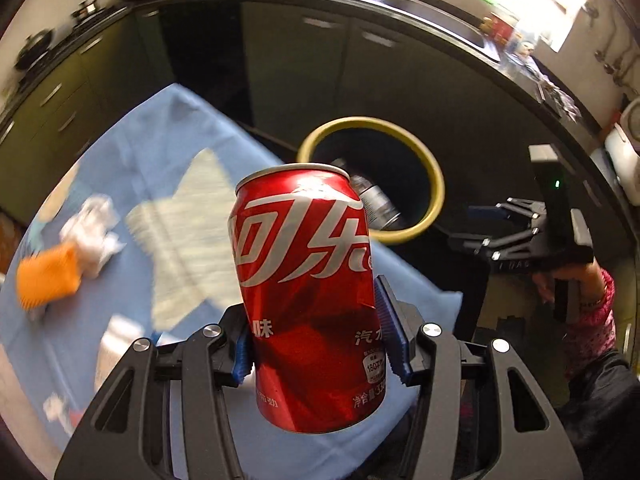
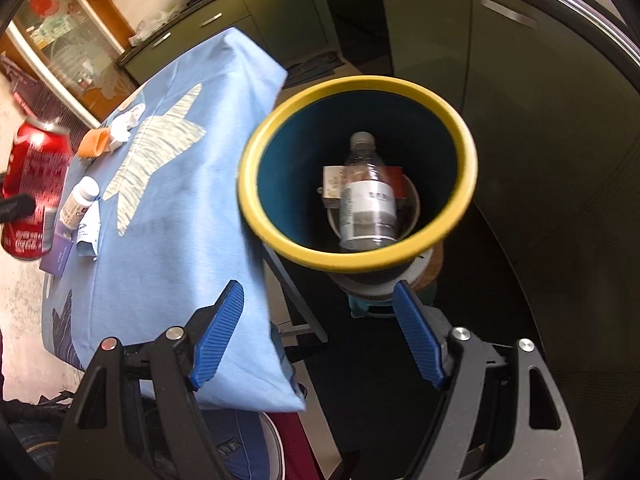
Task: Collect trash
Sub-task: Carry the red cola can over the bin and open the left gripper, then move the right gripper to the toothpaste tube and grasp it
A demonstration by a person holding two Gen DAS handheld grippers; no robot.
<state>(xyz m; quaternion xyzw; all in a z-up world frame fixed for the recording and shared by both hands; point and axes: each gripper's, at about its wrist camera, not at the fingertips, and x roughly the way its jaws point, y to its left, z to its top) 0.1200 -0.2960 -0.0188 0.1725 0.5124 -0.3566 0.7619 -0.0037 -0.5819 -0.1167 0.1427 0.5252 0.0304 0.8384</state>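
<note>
Two blue pads [image 1: 390, 330] of the left gripper [image 1: 320, 340] are pinching a red cola can [image 1: 308, 292] low on its body, holding it upright above the blue tablecloth [image 1: 168, 128]. Beyond it, the yellow-rimmed bin [image 1: 434, 184] is sitting just off the table's edge with a plastic bottle [image 1: 376, 204] already lying inside. On the cloth to the left, crumpled white paper [image 1: 96, 232] and an orange wrapper [image 1: 48, 276] are waiting.

Over in the right wrist view, the right gripper [image 2: 320, 332] is hanging spread wide and carrying nothing, looking straight down into the bin [image 2: 280, 236]. A small carton [image 2: 332, 184] is lying beside the bottle [image 2: 366, 196] at the bottom. A white pill bottle [image 2: 80, 200], a squeezed tube [image 2: 89, 232] and a dark card [image 2: 58, 258] are lying on the cloth too, so by my judgement the collecting is roughly a third done.
</note>
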